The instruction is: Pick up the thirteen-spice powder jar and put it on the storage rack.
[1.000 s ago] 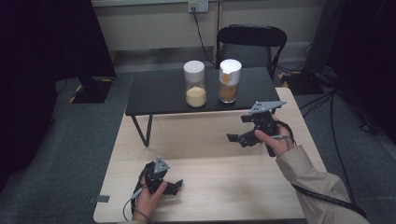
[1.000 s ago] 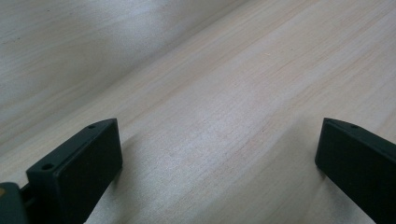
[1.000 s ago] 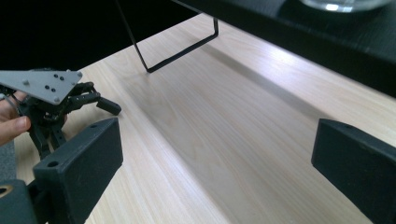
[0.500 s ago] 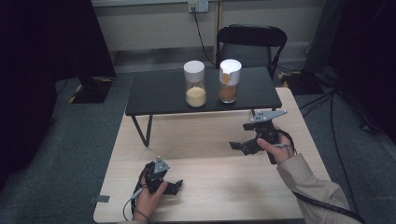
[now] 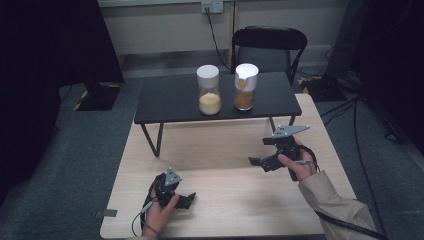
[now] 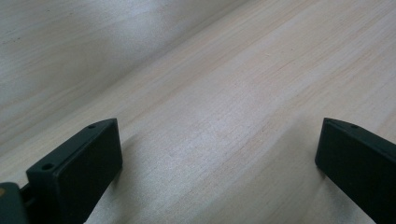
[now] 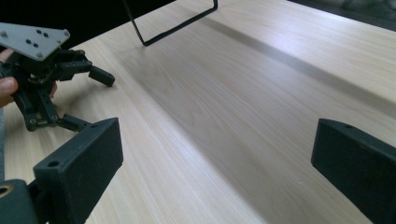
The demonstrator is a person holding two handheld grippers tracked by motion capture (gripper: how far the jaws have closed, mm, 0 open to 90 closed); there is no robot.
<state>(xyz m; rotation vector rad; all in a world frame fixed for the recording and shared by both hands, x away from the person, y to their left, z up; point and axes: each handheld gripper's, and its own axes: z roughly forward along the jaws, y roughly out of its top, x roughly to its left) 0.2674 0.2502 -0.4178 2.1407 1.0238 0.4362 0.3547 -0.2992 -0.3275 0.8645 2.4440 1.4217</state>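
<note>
Wooden table (image 5: 225, 210), two grippers, nothing held.
Left gripper (image 5: 186, 200) rests on the table's near edge, jaws wide apart; right gripper (image 5: 256, 161) hangs low over the table's right side, jaws also apart; two jars (image 5: 209, 90) stand well beyond on a black table (image 5: 170, 100).

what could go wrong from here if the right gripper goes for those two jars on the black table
1. The capped jar of brown grains stands close beside the jar of pale grains; the open right gripper might knock one over while grasping the other.
2. The black table is raised, so a low approach may catch its edge.
</note>
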